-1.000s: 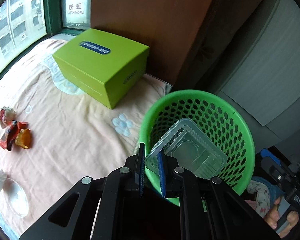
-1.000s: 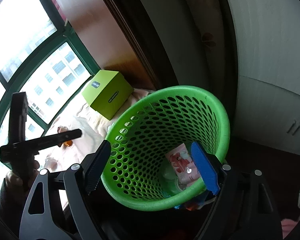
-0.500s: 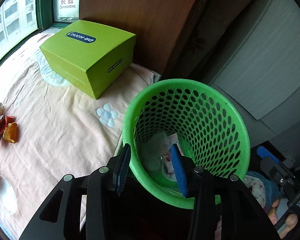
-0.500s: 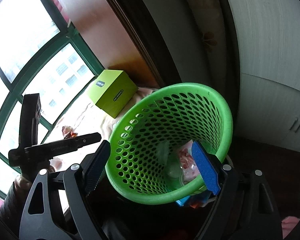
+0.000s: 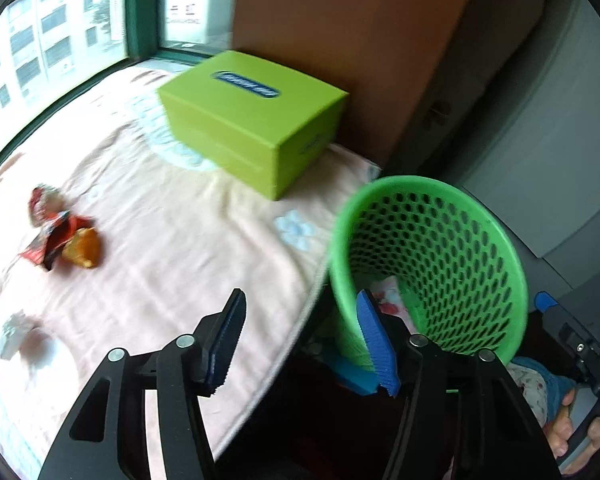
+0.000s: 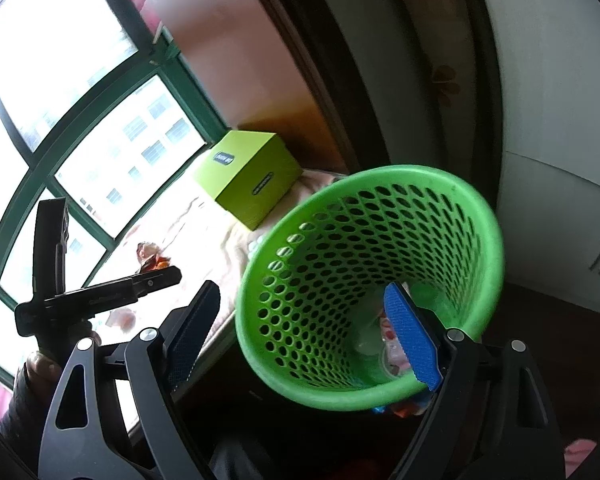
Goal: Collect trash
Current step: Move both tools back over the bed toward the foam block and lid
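Note:
A green perforated basket point(image 5: 452, 240) hangs tilted beside the bed edge, with wrappers and a clear plastic piece point(image 6: 366, 346) lying in its bottom. My left gripper point(image 5: 300, 312) is over the bed edge just left of the basket; its jaws are opening and nothing is between them. On the bedspread lie a red wrapper with an orange scrap point(image 5: 66, 242) and a white crumpled piece point(image 5: 12, 334). My right gripper point(image 6: 300, 320) straddles the basket's point(image 6: 340, 216) near wall, one finger inside, one outside, jaws wide; no pad visibly presses the wall.
A lime-green box point(image 5: 252, 120) stands on the pink bedspread point(image 5: 172, 240) near the brown wall panel. Windows with green frames point(image 6: 180, 80) run behind the bed. A grey cabinet point(image 5: 560, 140) stands right of the basket. A hand grips the left gripper's handle point(image 6: 40, 368).
The left gripper let go of the clear plastic container, which fell into the basket. Its jaws opened and it swung left toward the bed. The right gripper and basket hardly shifted.

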`<state>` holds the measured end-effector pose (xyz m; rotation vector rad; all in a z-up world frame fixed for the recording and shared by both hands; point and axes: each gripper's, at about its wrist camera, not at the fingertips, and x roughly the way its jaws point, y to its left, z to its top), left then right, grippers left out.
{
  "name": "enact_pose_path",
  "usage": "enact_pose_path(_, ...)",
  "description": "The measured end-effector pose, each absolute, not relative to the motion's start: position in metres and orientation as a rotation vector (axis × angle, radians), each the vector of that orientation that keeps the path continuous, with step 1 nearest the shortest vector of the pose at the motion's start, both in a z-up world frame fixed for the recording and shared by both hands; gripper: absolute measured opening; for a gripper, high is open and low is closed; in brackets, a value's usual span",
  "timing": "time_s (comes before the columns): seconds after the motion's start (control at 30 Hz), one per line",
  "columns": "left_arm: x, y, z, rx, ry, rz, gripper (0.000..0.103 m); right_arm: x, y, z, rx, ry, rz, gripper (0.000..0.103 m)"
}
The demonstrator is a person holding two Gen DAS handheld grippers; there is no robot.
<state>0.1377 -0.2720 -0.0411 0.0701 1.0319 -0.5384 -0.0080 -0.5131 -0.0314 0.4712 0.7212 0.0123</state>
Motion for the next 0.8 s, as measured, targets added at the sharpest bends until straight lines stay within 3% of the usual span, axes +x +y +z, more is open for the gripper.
enact_pose_path(0.33, 0.155, -0.186, -0.045, 0.004, 1.017, -0.359, 0.063, 0.012, -0.482, -0.03, 0.443, 0.739, 0.082, 0.084)
enact_pose_path(0.43, 0.161, -0.157, -0.048, -0.017, 1.009, -0.279, 0.071, 0.02, -0.47, -0.03, 0.428, 0.745, 0.109, 0.085)
enact_pose_path(0.8, 0.181, -0.04, -0.074, -0.104, 1.038, 0.043, 0.082, 0.048, -0.421, -0.033, 0.389, 0.778, 0.217, 0.085)
